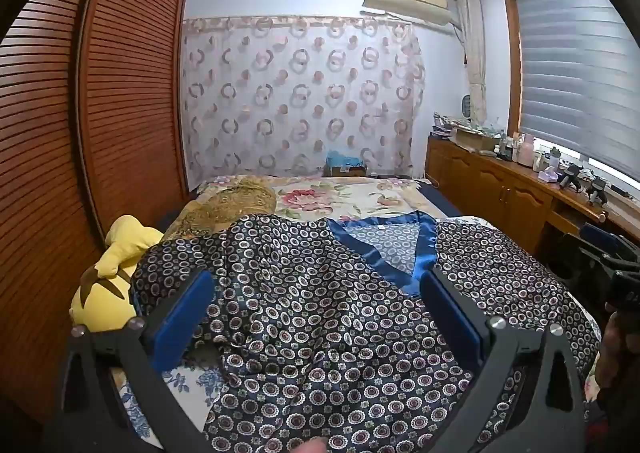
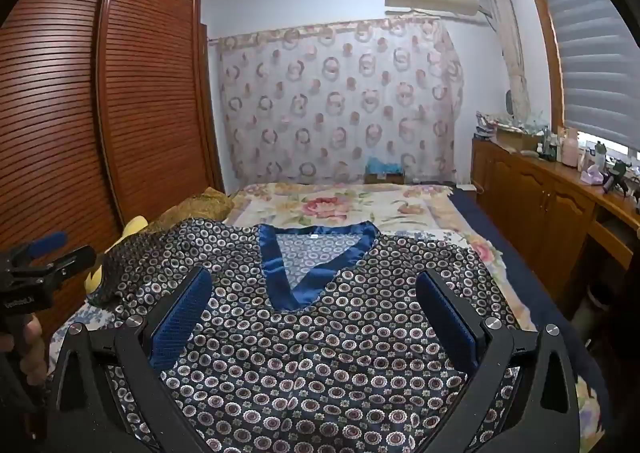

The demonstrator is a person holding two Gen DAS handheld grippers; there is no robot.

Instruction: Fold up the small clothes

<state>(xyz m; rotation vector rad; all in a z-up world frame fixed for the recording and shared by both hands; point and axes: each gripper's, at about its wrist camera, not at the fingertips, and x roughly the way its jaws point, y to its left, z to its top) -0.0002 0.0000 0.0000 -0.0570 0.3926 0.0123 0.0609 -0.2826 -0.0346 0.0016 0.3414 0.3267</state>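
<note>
Bedroom light falls on a bed (image 2: pixel 404 209) with a floral cover, and we take the shirt (image 2: pixel 320 341) as our landmark. One shirt lies spread face up across the near end, its blue V-collar (image 2: pixel 280 265) pointing away from us, likely laid flat so that we can start folding; nothing looks folded yet, though its left sleeve sits bunched.

We hold two tongs above the near hem. Our left tongs (image 1: pixel 320 317) hover over the shirt's left half, jaws spread wide with nothing between them. Our right tongs (image 2: pixel 316 313) hang over the chest just below the collar, equally wide and empty. We judge both are poised to choose a first pinch.

Left of the shirt, touching its sleeve, lies one yellow plush (image 1: pixel 116 273). Beyond the collar we see bare bedcover. Right of the shirt, well apart, runs one desk (image 2: pixel 560 189) crowded with small things too blurred to count.
</note>
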